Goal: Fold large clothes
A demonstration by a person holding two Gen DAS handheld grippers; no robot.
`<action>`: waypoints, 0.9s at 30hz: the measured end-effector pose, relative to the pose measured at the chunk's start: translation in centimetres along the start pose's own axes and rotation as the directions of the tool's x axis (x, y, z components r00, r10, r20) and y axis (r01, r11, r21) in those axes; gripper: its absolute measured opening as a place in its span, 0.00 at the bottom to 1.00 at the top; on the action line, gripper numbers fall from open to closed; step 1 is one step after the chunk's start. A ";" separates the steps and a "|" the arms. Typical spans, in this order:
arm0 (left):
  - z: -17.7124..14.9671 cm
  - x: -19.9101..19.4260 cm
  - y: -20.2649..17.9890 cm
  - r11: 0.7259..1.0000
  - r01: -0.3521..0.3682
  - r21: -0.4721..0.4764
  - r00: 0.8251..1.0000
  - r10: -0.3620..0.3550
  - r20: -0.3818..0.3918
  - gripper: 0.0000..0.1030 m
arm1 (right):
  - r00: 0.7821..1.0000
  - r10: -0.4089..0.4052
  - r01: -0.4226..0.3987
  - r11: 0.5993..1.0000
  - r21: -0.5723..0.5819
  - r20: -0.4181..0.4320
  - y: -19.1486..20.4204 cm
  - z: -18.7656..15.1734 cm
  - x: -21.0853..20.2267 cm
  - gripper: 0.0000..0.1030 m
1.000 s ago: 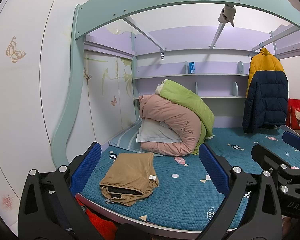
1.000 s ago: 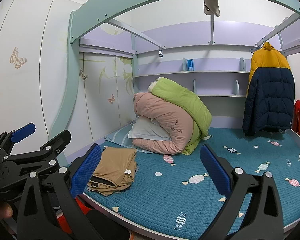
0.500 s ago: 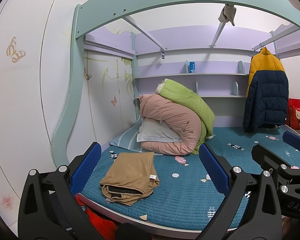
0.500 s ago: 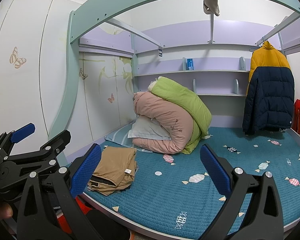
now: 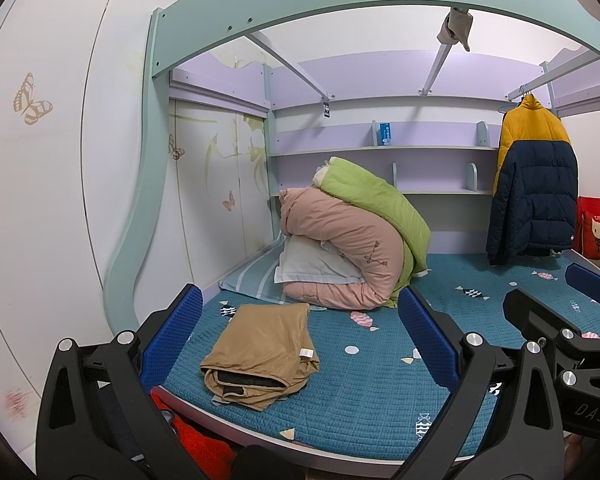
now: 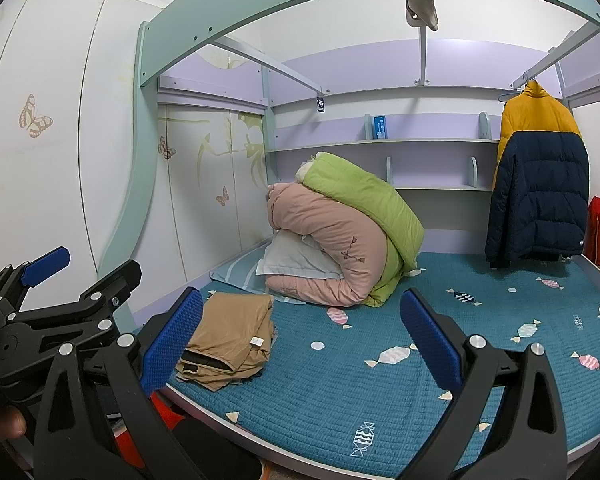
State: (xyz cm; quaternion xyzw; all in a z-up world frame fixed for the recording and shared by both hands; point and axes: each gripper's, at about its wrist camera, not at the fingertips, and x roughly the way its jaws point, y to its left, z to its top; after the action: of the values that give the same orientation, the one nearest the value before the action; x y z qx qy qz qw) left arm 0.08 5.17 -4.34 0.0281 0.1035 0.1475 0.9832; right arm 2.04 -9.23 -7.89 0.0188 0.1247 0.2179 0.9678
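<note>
A folded tan garment [image 5: 260,354] with a dark lining lies on the teal bed cover [image 5: 360,396] near the bed's front left edge; it also shows in the right wrist view [image 6: 228,344]. My left gripper [image 5: 300,344] is open and empty, held back from the bed, with the garment seen between its blue pads. My right gripper [image 6: 304,344] is open and empty too, to the right of the left one, with the garment by its left pad. Each gripper shows at the edge of the other's view.
A rolled pink and green quilt [image 5: 352,248] on a pillow sits at the back left of the bed. A yellow and navy puffer jacket [image 5: 534,184] hangs at the back right. A red bag [image 5: 592,228] stands beside it. Shelves line the back wall.
</note>
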 end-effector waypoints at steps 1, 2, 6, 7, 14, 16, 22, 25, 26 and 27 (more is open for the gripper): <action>0.0 0.0 0.0 1.000 -0.001 0.000 1.000 0.001 0.000 0.95 | 1.000 0.000 0.000 1.000 0.000 -0.001 0.0 0.0 0.0 0.93; 0.0 0.0 0.0 1.000 0.000 0.000 1.000 0.000 -0.001 0.95 | 1.000 0.000 0.000 1.000 0.000 -0.001 0.0 0.0 0.0 0.93; 0.0 0.0 0.0 1.000 0.001 0.000 1.000 -0.001 -0.001 0.95 | 1.000 -0.002 0.002 1.000 0.001 -0.002 0.1 -0.1 0.0 0.93; 0.0 0.0 0.0 1.000 0.001 0.000 1.000 -0.001 -0.001 0.95 | 1.000 -0.001 0.001 1.000 0.001 -0.002 0.1 -0.1 0.0 0.93; 0.0 0.1 0.1 1.000 0.002 -0.001 1.000 -0.002 -0.001 0.95 | 1.000 -0.002 0.002 1.000 0.002 -0.001 0.0 -0.1 0.0 0.93; 0.0 0.1 0.1 1.000 0.001 0.000 1.000 -0.001 0.000 0.95 | 1.000 -0.002 0.002 1.000 0.002 -0.001 0.0 -0.1 0.0 0.93; 0.0 0.1 0.1 1.000 0.002 0.001 1.000 -0.002 0.000 0.95 | 1.000 -0.001 0.001 1.000 0.002 -0.002 0.0 -0.1 0.0 0.93; 0.0 0.1 0.0 1.000 -0.001 0.002 1.000 0.001 0.002 0.95 | 1.000 0.000 0.000 1.000 0.003 -0.001 0.0 -0.1 0.1 0.93; 0.0 0.1 0.1 1.000 -0.004 0.004 1.000 0.004 0.002 0.95 | 1.000 -0.002 0.002 1.000 0.002 -0.002 0.0 -0.1 0.0 0.93; 0.1 0.1 0.1 1.000 -0.009 0.007 1.000 0.009 0.004 0.95 | 1.000 -0.002 0.002 1.000 0.003 -0.003 0.0 -0.1 0.1 0.93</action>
State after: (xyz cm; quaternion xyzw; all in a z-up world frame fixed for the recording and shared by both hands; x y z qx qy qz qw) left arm 0.13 5.31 -4.29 0.0323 0.1019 0.1513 0.9827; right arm 2.06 -9.16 -8.03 0.0199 0.1267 0.2165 0.9678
